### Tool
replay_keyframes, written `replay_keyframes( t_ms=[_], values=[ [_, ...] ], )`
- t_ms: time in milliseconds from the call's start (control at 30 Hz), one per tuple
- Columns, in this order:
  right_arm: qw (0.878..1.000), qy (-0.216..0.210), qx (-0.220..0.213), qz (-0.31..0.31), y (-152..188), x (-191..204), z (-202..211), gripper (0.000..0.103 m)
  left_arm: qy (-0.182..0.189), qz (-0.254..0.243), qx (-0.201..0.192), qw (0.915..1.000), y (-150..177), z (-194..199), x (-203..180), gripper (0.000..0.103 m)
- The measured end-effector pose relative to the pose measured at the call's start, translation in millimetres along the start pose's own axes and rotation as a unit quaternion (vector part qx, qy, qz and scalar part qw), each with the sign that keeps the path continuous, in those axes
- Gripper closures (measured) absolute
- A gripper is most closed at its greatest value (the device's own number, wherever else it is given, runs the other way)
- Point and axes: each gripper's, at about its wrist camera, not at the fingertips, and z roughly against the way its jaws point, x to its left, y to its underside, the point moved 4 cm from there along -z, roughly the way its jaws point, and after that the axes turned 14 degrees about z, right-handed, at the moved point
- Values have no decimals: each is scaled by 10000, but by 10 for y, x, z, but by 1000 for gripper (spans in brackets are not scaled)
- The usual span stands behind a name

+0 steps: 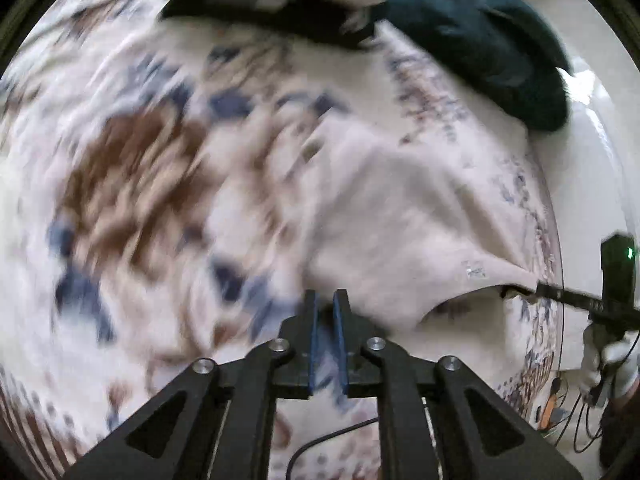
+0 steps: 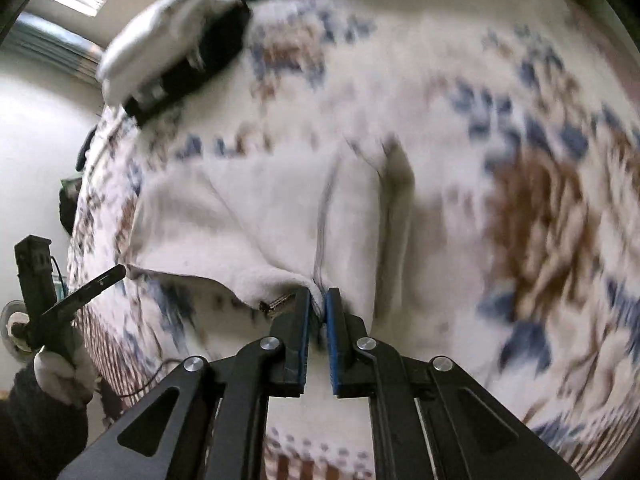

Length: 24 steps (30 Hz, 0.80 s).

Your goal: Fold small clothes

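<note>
A pale pink-white small garment (image 1: 384,216) lies on a patterned cloth surface; it also shows in the right wrist view (image 2: 256,208). My left gripper (image 1: 325,300) is nearly shut at the garment's near edge; motion blur hides whether cloth is between the pads. In the right wrist view the left gripper's finger (image 2: 96,280) touches the garment's left corner. My right gripper (image 2: 319,298) is shut on the garment's near edge, pinching a fold. In the left wrist view the right gripper (image 1: 520,290) grips the garment's right corner.
The surface is a white cloth (image 1: 140,184) with blue and brown print. A dark teal garment (image 1: 480,36) and a black and white pile (image 1: 280,4) lie at the far side. White floor (image 1: 592,160) shows beyond the edge, with cables (image 1: 568,408).
</note>
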Motion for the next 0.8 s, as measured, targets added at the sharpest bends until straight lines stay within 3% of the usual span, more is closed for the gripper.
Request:
replay_keyframes(
  t_ms=[100, 200, 267, 400, 533, 567, 633, 733, 800],
  values=[
    [9990, 86, 385, -213, 189, -119, -71, 67, 152, 570, -6, 9983, -29, 123, 174, 80],
    [9980, 48, 129, -616, 189, -289, 73, 64, 362, 911, -202, 9950, -249, 235, 176, 70],
    [9948, 30, -165, -1009, 91, -440, 196, 56, 364, 925, -374, 9944, -488, 216, 64, 56],
    [9821, -265, -595, -1769, -220, -697, 224, 53, 505, 766, -384, 9950, -921, -34, -227, 55],
    [9676, -584, -594, -2382, -524, -942, -36, 53, 154, 411, -222, 9988, -1212, -447, -466, 55],
    [9652, -623, -596, -2469, -572, -981, -108, 55, 32, 249, -187, 9995, -1246, -550, -510, 55],
    [9672, -621, -628, -2381, -669, -974, -192, 93, -238, 33, -80, 9997, -1221, -689, -497, 55],
    [9708, -64, -672, -2301, -778, -1021, -227, 96, -545, -29, 21, 9985, -1229, -874, -394, 51],
    [9697, 348, -593, -2343, -790, -1150, -261, 103, -488, 52, 55, 9988, -1244, -913, -327, 51]
  ],
)
